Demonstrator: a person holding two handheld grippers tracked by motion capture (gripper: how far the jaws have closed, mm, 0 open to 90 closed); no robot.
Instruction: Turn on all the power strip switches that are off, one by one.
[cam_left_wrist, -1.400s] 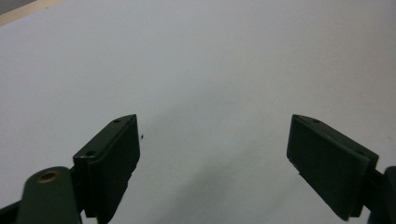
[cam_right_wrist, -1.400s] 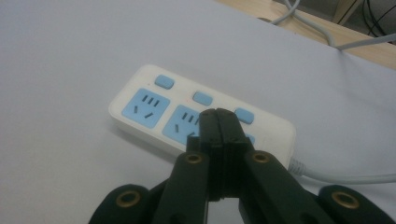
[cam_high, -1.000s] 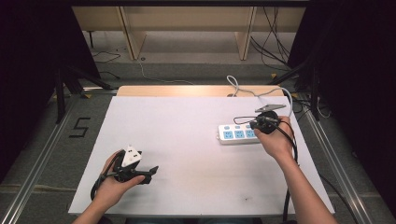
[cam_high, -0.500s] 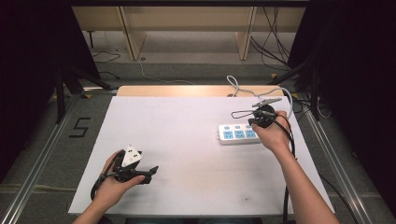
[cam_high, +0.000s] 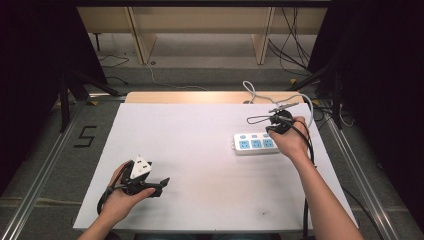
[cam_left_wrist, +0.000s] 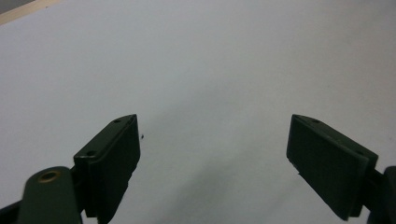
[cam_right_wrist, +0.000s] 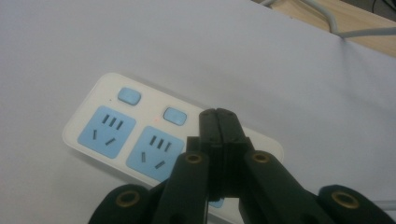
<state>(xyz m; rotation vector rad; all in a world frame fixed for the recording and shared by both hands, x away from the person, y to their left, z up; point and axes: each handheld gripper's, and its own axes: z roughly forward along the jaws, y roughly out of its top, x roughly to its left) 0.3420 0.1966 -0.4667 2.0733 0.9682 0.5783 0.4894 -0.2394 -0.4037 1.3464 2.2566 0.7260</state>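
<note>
A white power strip (cam_high: 252, 144) with blue sockets and blue switches lies on the white table (cam_high: 210, 150) at the right. Its white cord (cam_high: 250, 90) runs off the far edge. My right gripper (cam_high: 272, 129) hovers just over the strip's right end, shut with nothing between its fingers. In the right gripper view the closed jaws of the right gripper (cam_right_wrist: 217, 114) point down over the power strip (cam_right_wrist: 112, 135), near its middle switch. My left gripper (cam_high: 159, 186) rests low at the front left of the table. In the left gripper view the left gripper (cam_left_wrist: 215, 123) stands wide open over bare white surface.
A wooden strip (cam_high: 200, 96) shows along the table's far edge, with the cord (cam_right_wrist: 327, 18) crossing it. Metal rails (cam_high: 45, 160) run along both sides of the table. Shelf legs (cam_high: 142, 40) and loose cables stand on the floor behind.
My right gripper has shifted slightly toward the far side over the strip's right end, still shut. The left gripper has stayed where it was.
</note>
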